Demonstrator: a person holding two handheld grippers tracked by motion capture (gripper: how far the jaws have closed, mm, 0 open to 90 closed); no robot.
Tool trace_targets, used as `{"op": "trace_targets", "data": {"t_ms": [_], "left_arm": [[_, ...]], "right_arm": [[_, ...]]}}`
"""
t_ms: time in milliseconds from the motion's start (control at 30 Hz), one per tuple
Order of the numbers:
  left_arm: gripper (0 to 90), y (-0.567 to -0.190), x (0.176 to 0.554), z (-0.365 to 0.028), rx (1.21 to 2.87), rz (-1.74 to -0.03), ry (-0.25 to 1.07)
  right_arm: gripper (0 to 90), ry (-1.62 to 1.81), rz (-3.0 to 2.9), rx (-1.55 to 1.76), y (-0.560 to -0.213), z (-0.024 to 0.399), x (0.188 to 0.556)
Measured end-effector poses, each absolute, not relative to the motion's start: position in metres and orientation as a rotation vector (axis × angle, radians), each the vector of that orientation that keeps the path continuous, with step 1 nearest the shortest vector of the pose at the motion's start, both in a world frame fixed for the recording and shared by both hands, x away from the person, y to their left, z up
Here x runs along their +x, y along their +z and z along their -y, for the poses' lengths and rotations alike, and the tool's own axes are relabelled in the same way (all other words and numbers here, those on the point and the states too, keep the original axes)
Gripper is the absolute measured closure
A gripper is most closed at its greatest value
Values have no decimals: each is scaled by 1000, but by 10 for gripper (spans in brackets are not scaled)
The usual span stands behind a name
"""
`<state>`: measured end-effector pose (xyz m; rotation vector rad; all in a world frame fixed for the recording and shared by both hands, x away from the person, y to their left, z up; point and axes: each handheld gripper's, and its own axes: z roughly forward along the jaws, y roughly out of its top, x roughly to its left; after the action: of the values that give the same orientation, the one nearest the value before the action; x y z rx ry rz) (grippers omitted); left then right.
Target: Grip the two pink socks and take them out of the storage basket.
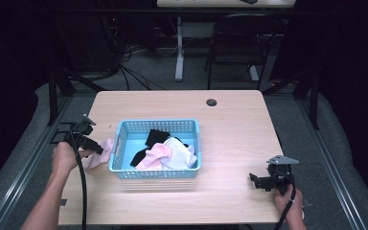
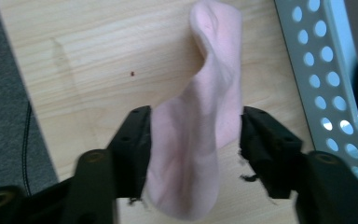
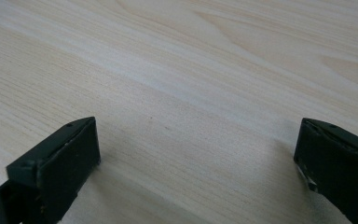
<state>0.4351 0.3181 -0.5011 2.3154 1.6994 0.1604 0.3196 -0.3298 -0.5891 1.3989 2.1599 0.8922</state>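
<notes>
We are looking at a wooden table (image 1: pixel 235 120) with a dark round grommet (image 1: pixel 212 102) near its far edge. A blue perforated basket (image 1: pixel 124 139) is sitting on it left of centre, holding a black sock (image 1: pixel 156 136), a white garment (image 1: pixel 182 154) and a pink sock (image 1: pixel 157 153) heaped together. Beyond the table, a black chair (image 1: pixel 239 45) is standing beside a white desk leg (image 1: pixel 179 48), with cables (image 1: pixel 129 72) trailing over the grey floor (image 1: pixel 148 79).

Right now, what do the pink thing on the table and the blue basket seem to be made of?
The pink sock looks like soft knitted fabric, matte: it folds and twists limply. The blue basket looks like moulded plastic, smooth and slightly glossy, with rows of punched holes in its rigid walls.
</notes>
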Motion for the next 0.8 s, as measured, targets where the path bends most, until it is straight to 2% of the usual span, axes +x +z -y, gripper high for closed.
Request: {"op": "trace_targets", "data": {"t_ms": [67, 167, 267, 433, 533, 667, 800], "left_arm": [[305, -493, 433, -322, 2293, -1697, 183], [267, -479, 429, -325, 2267, -1682, 218], [175, -462, 425, -323, 2257, -1651, 244], [132, -439, 421, -307, 2261, -1573, 254], [53, -426, 420, -293, 2277, -1521, 259], [1, -414, 420, -263, 2326, -1412, 248], [0, -413, 421, -234, 2376, -1323, 237]], "right_arm": [[0, 893, -2160, 1399, -589, 330, 320], [0, 893, -2160, 1399, -589, 330, 320], [0, 895, -2160, 1399, -589, 330, 320], [0, 895, -2160, 1400, -589, 330, 320], [0, 891, -2160, 1399, -589, 330, 320], [0, 896, -2160, 1400, -589, 330, 320], [0, 896, -2159, 1401, -589, 330, 320]]}}
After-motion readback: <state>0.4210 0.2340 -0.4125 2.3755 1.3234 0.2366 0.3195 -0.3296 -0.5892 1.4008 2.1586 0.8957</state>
